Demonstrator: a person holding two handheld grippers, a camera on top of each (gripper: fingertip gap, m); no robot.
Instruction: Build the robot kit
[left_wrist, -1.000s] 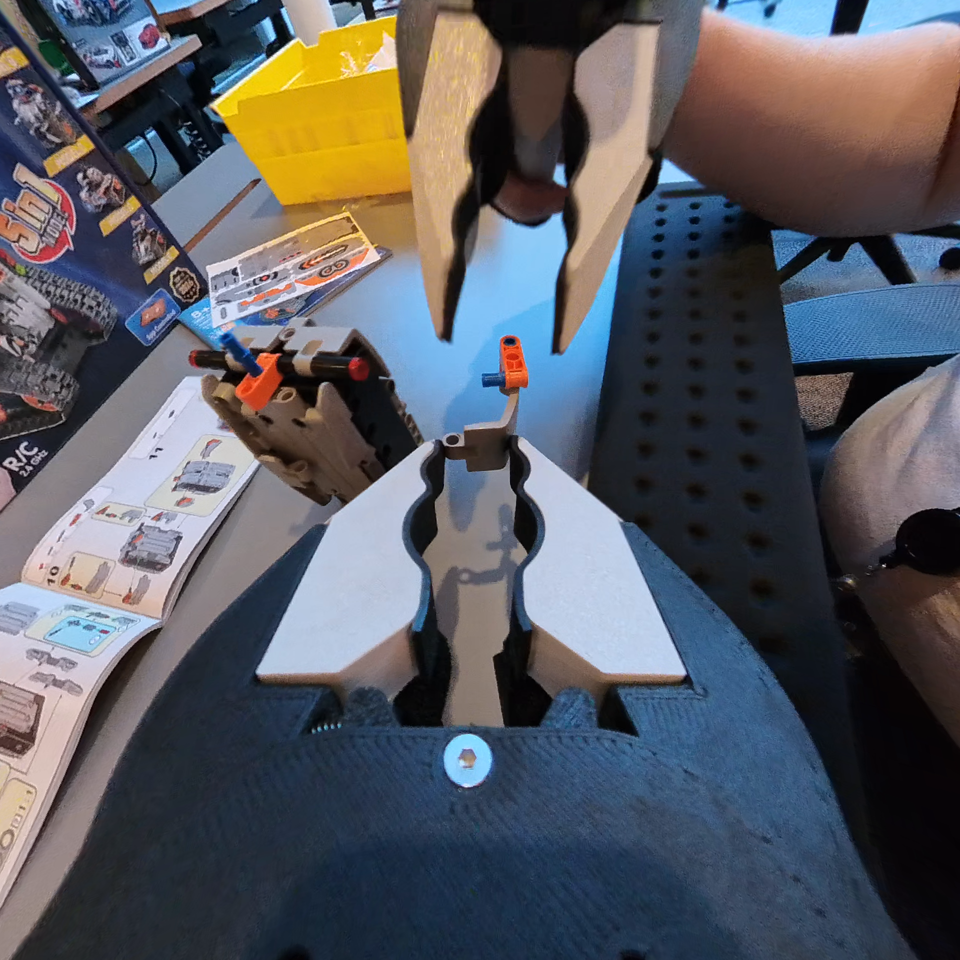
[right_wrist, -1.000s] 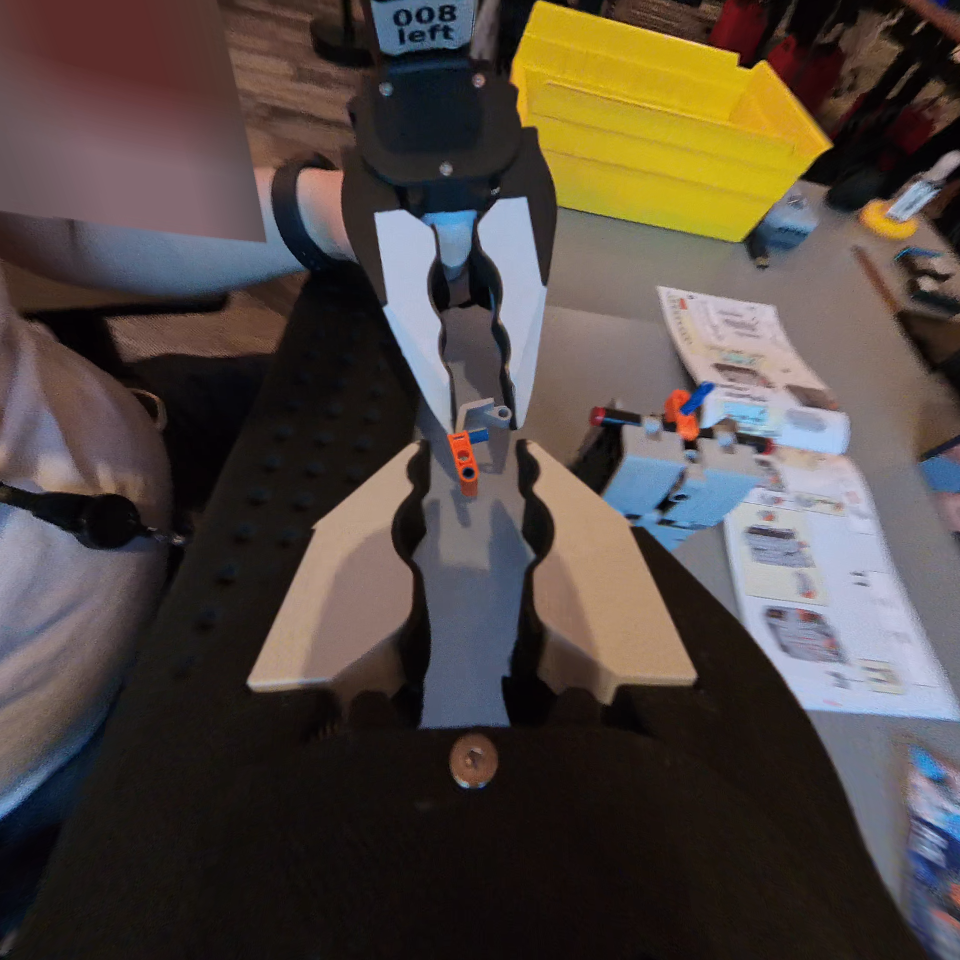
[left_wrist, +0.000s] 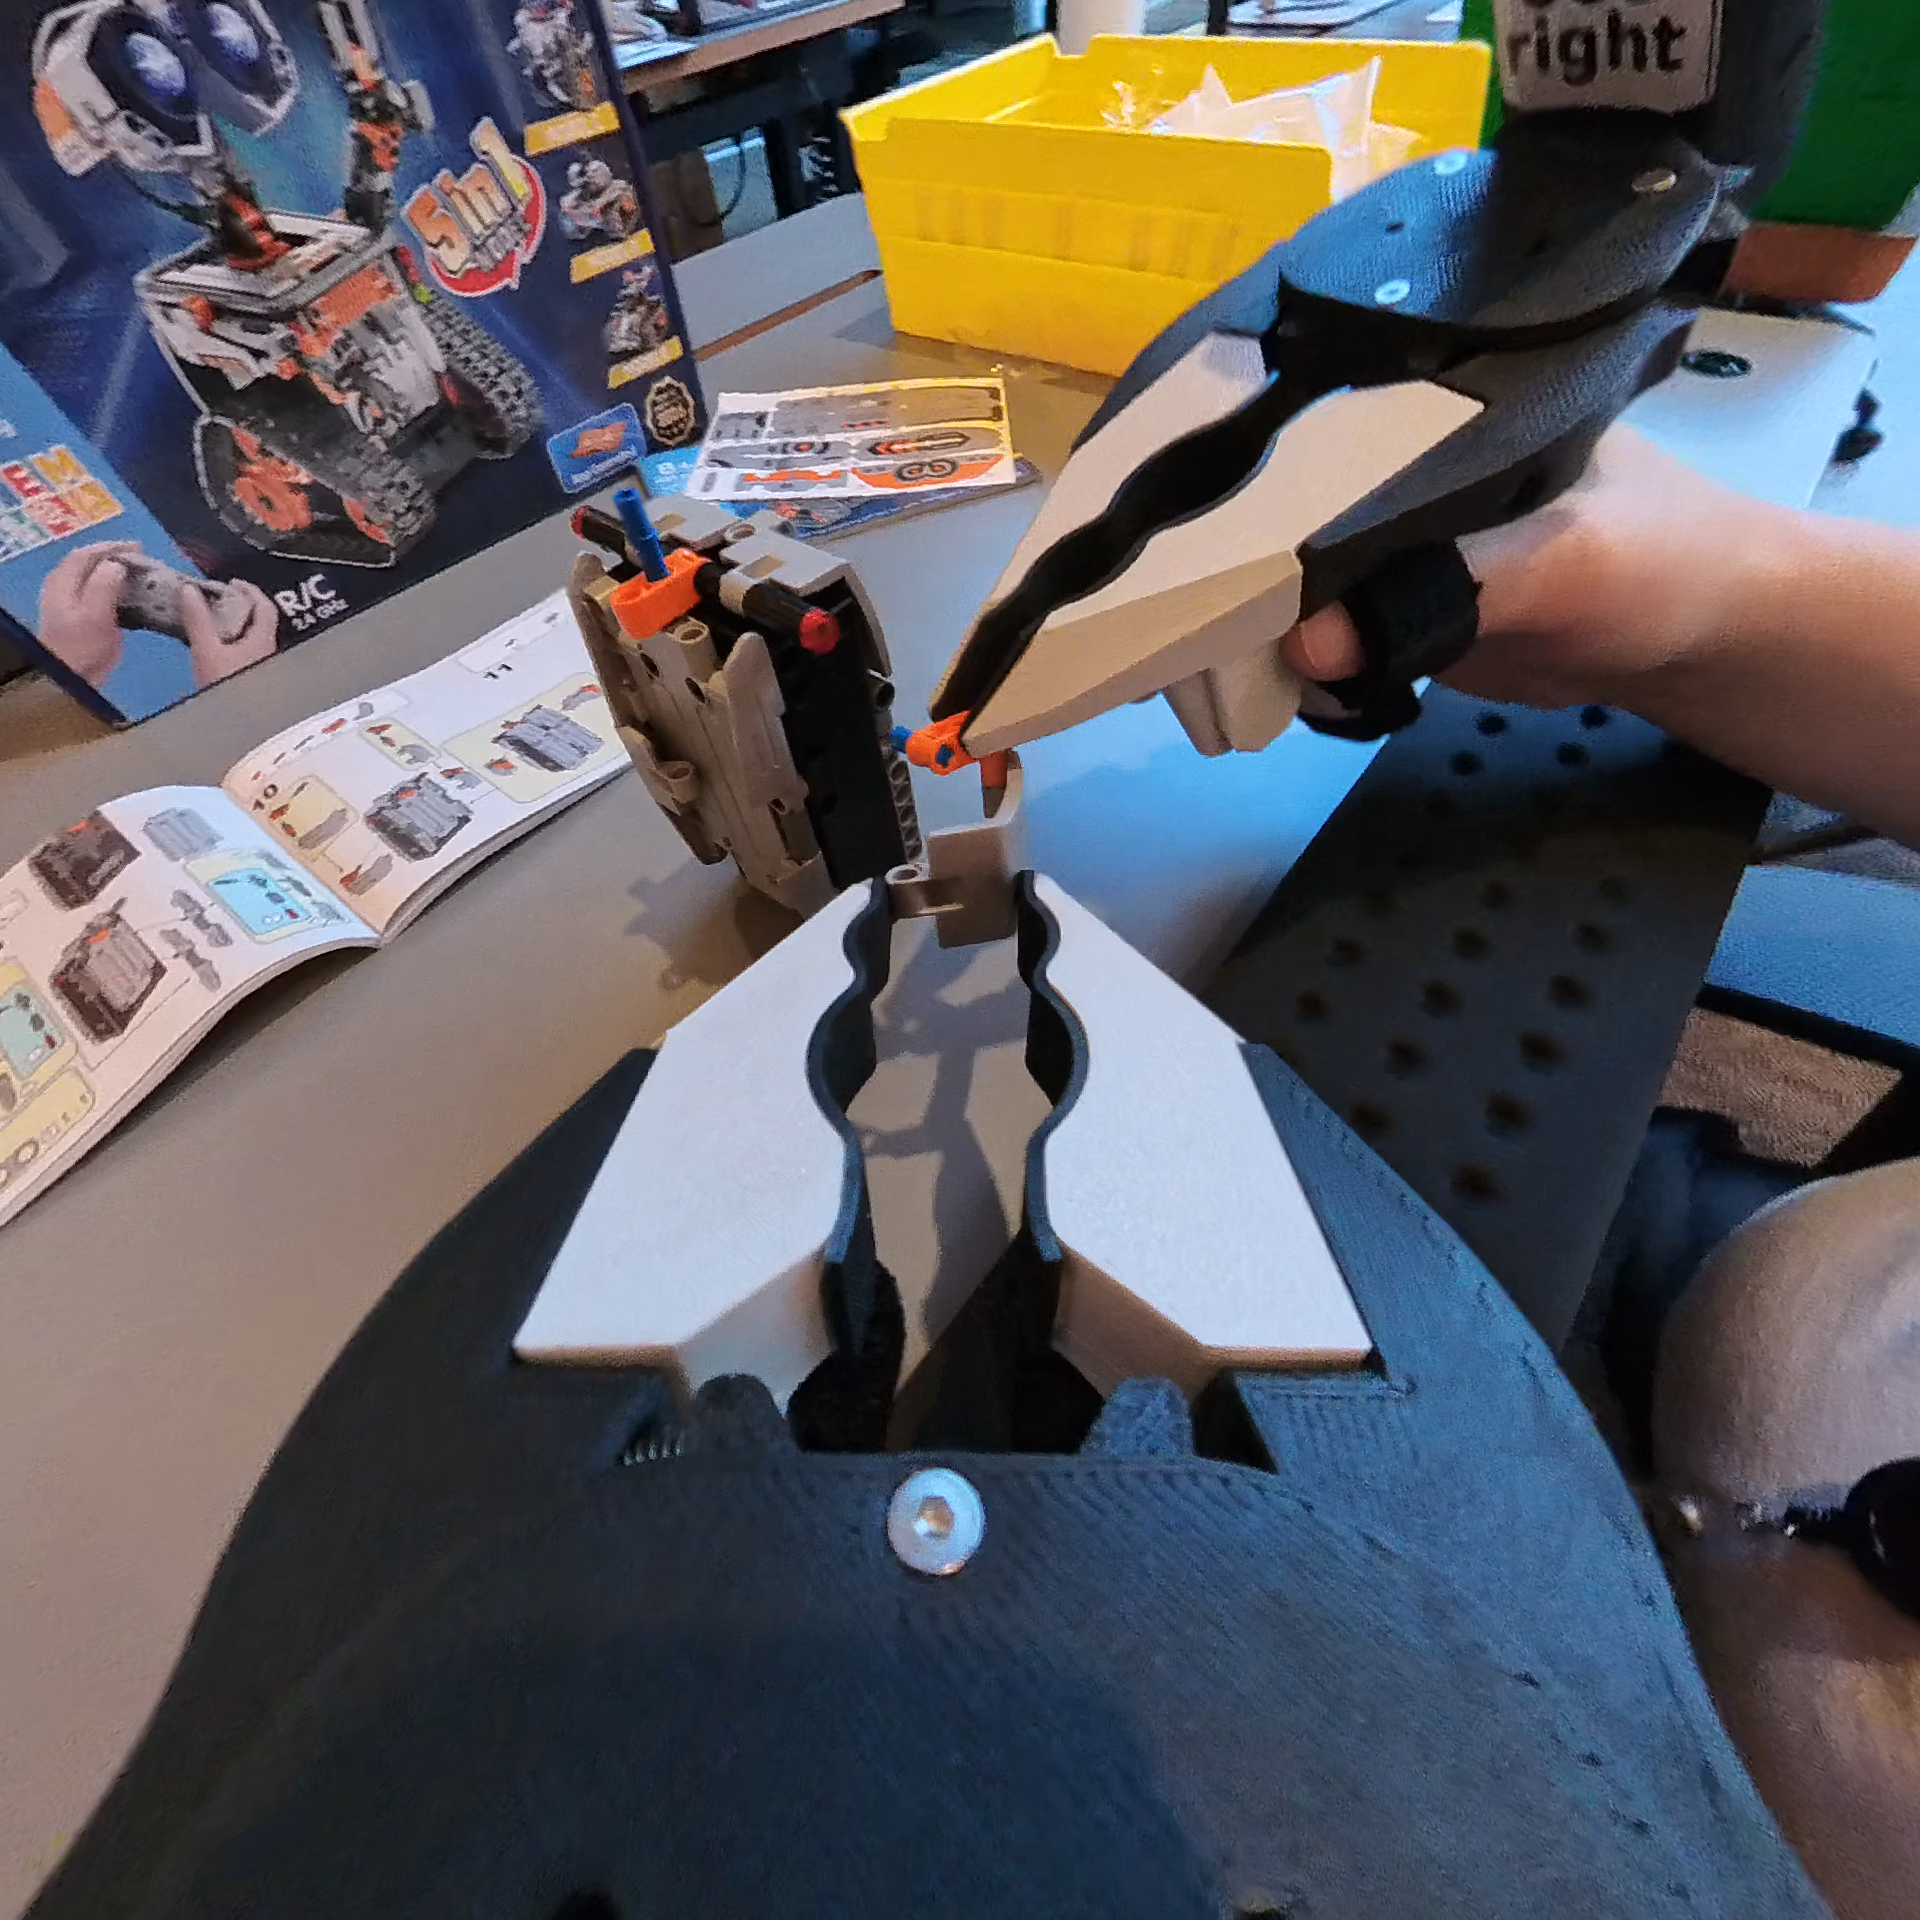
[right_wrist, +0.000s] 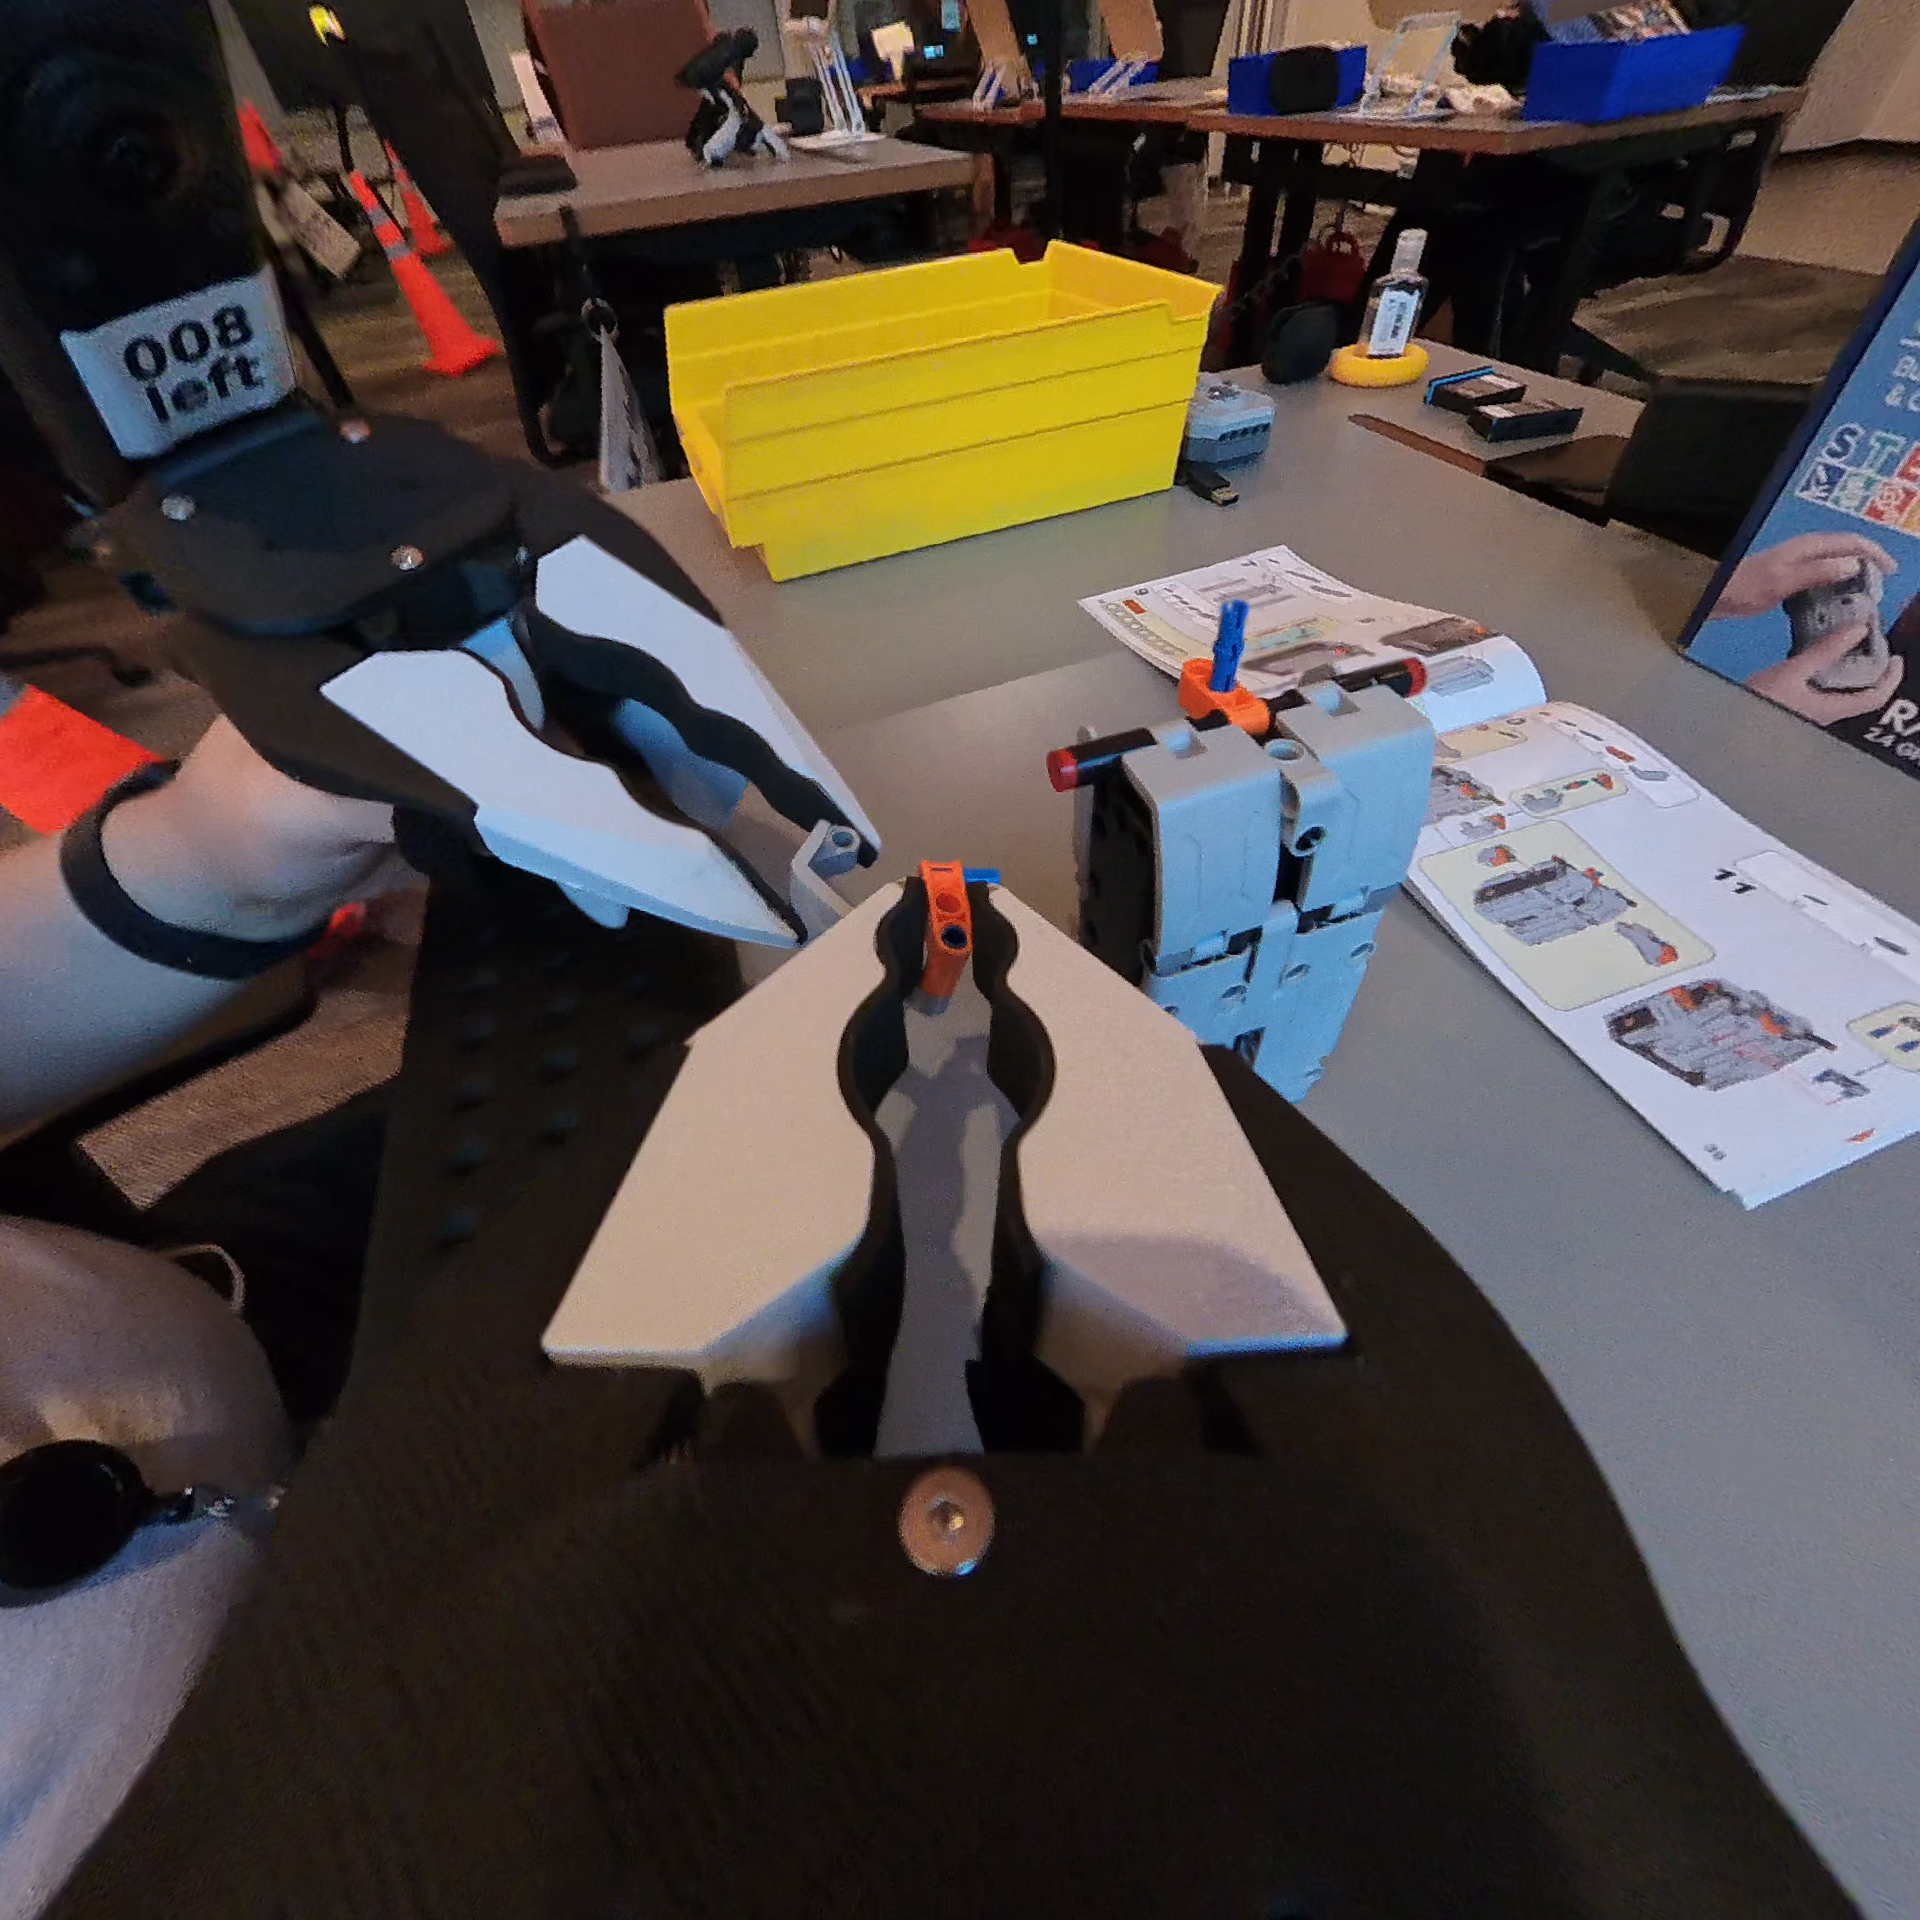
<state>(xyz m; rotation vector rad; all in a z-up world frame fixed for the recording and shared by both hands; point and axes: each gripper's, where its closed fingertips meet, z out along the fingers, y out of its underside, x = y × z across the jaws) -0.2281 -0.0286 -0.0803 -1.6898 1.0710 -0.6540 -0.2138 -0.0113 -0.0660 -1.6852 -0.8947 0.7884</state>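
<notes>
My left gripper (left_wrist: 956, 883) is shut on a small grey angled piece (left_wrist: 966, 873), held just above the grey table (left_wrist: 312, 1091). My right gripper (right_wrist: 940, 888) is shut on an orange connector with a blue pin (right_wrist: 945, 920) that sits at the top end of that grey piece. In the left wrist view the right gripper (left_wrist: 951, 740) comes in from the upper right with the orange connector (left_wrist: 935, 748). In the right wrist view the left gripper (right_wrist: 831, 883) comes from the left with the grey piece (right_wrist: 836, 847). A grey and black brick assembly (left_wrist: 727, 707) (right_wrist: 1268, 862) stands close beside both tips.
An open instruction booklet (left_wrist: 312, 810) (right_wrist: 1662, 935) lies past the assembly. A yellow bin (left_wrist: 1091, 229) (right_wrist: 935, 416) stands at the back, with a sticker sheet (left_wrist: 852, 436) in front. A blue product box (left_wrist: 260, 312) stands upright. A black perforated panel (left_wrist: 1455, 987) lies along the person's side. My left and right fingertips are right by each other.
Both grippers have moved close to the brick assembly. The right gripper has swung from opposite the left one to its side and has closed on the orange connector.
</notes>
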